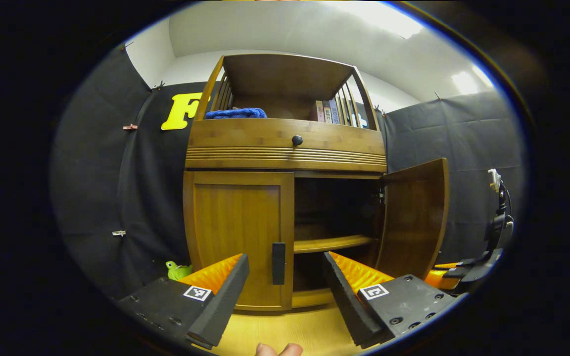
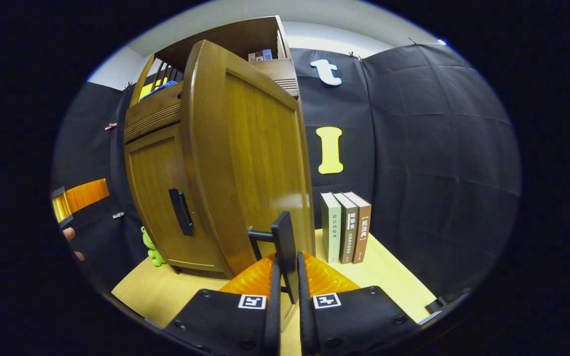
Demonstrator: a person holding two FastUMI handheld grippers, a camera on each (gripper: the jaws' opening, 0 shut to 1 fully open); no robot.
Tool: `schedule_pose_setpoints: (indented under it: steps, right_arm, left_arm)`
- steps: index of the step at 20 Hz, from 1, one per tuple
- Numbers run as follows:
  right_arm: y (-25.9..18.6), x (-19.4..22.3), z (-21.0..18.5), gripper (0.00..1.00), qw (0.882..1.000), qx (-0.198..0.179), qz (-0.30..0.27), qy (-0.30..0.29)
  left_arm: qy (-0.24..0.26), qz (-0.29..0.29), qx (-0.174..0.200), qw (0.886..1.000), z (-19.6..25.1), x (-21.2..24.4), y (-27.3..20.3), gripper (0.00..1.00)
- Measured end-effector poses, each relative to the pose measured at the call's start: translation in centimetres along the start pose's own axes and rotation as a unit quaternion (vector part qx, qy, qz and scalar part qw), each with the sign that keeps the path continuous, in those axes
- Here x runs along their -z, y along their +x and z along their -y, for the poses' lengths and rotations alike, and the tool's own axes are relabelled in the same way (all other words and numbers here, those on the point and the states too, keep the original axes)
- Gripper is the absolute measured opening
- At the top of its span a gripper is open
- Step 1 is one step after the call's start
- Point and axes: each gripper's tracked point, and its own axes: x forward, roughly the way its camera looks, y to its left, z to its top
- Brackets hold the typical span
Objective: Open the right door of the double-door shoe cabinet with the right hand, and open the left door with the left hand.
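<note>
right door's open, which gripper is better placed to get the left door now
Left. The left gripper is open and lined up with the left door's handle, which sits between its fingers. The right gripper is shut on the right door's handle, off to the side with that door swung open.

green toy [image 1: 178, 270] half hidden behind cabinet [image 1: 238, 237]
</note>
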Motion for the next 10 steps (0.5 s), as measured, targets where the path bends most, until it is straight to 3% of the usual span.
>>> schedule_pose_setpoints:
  steps: [1, 10]
  right_arm:
    - [-0.3, -0.3, 1.1, 0.19, 1.000, 0.006, 0.000, 0.005]
    - [-2.4, -2.2, 11.0, 0.18, 0.998, 0.057, 0.016, 0.016]
  left_arm:
    - [0.000, -0.001, 0.002, 1.000, 0.5, 0.1, 0.2, 0.93]
    - [0.003, -0.010, 0.017, 1.000, 4.3, 0.4, 1.1, 0.93]
